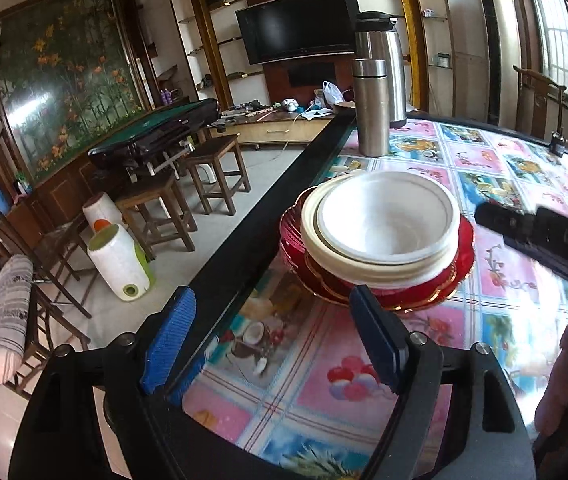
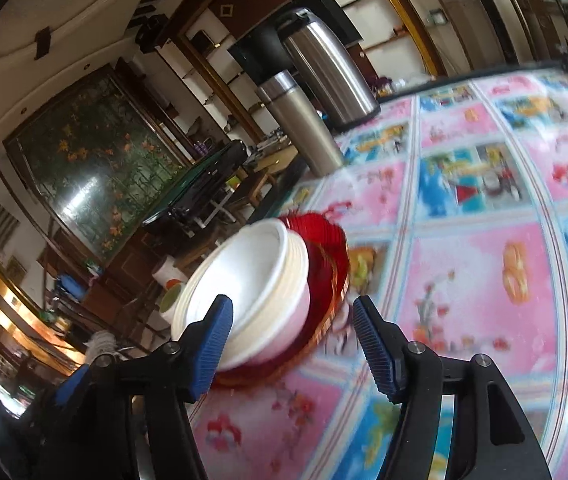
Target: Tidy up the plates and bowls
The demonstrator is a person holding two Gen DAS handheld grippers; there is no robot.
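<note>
The bowls (image 1: 380, 228), nested on red plates (image 1: 460, 276) near the table's (image 1: 424, 360) left edge, lie just ahead of both empty, spread grippers, nearer the right gripper (image 2: 292, 340) than the left gripper (image 1: 271, 340).

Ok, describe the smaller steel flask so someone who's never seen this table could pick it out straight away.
Start at the table with the colourful pink and blue picture cloth and go to its far edge, beyond the stack of white bowls on red plates. Two steel vessels stand there. You want the slim straight-sided steel flask in front, shorter than the black-topped steel thermos jug behind.
</note>
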